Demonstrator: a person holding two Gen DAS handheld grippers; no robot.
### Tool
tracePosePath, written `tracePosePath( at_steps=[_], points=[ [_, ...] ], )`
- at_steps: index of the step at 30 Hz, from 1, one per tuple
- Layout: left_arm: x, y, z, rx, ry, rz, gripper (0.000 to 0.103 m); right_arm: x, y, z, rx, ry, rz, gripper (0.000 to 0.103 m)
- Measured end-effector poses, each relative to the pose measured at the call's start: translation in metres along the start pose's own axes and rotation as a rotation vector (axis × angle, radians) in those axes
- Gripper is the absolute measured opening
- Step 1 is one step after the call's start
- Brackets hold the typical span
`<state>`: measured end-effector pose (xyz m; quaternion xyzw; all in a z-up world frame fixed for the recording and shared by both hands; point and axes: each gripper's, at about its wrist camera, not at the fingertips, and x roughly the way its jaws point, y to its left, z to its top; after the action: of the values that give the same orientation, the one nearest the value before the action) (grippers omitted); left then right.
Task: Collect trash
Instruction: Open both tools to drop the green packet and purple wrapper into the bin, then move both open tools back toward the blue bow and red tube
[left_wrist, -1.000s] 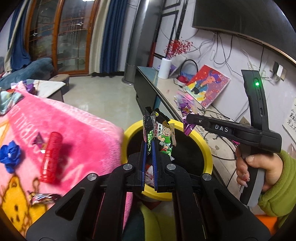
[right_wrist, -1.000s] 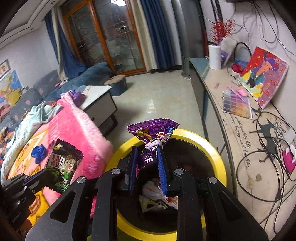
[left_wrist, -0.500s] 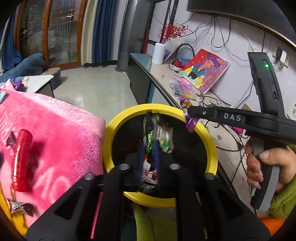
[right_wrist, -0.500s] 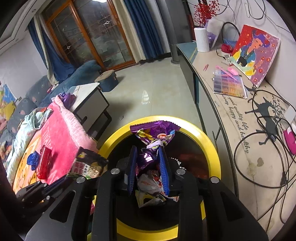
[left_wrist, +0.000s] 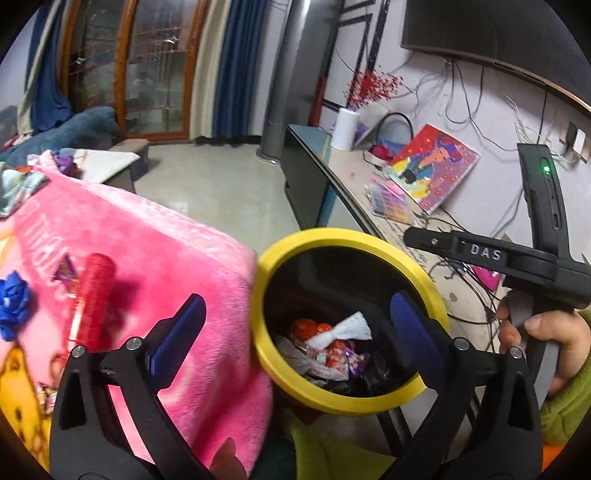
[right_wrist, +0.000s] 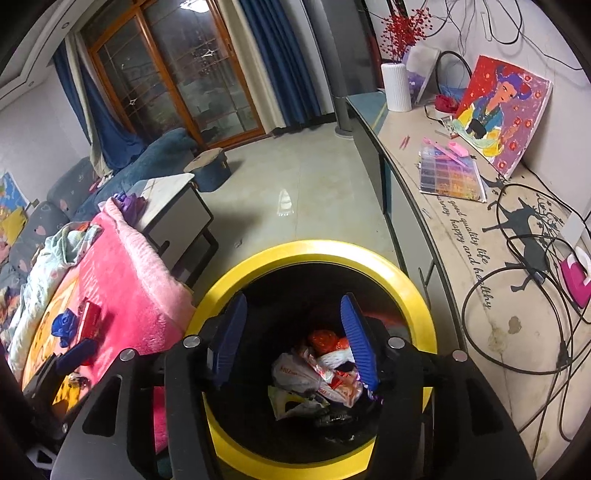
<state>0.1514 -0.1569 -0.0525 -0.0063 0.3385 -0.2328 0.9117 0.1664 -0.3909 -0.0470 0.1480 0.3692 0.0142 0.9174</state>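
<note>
A black bin with a yellow rim (left_wrist: 325, 236) (right_wrist: 406, 280) stands between the pink blanket and the side counter. Crumpled wrappers (left_wrist: 328, 358) (right_wrist: 317, 376) lie in its bottom. My left gripper (left_wrist: 295, 325) is open and empty above the bin's left rim. My right gripper (right_wrist: 293, 336) is open and empty over the bin's mouth; its body also shows at the right of the left wrist view (left_wrist: 480, 254). A red roller (left_wrist: 94, 291) and a small wrapper (left_wrist: 64, 267) lie on the blanket.
The pink blanket (left_wrist: 155, 251) (right_wrist: 129, 280) also holds a blue bow (left_wrist: 14, 306) (right_wrist: 64, 325). A long counter (right_wrist: 480, 258) at the right carries cables, a painting (right_wrist: 502, 110), a bead box and a white vase (right_wrist: 397, 86). Tiled floor (right_wrist: 295, 184) lies beyond.
Both grippers opened over the bin. The green cartoon snack packet left my left gripper and the purple wrapper left my right one; both dropped into the bin.
</note>
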Motion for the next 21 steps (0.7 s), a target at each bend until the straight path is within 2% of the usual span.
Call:
tracePosePath(
  at_steps=[2,13,21],
  points=[
    [-0.008,0.004,0.001,-0.008,-0.025,0.025,0.092,-0.005,0.007,0.001,-0.013,-0.021,0.003,0.057],
    [-0.049,0.037,0.003,-0.073,-0.124,0.132,0.092,-0.030,0.051,0.001,-0.095,-0.086,0.084,0.060],
    [-0.078,0.068,0.001,-0.136,-0.179,0.210,0.092,-0.037,0.089,0.000,-0.159,-0.096,0.140,0.060]
  ],
)
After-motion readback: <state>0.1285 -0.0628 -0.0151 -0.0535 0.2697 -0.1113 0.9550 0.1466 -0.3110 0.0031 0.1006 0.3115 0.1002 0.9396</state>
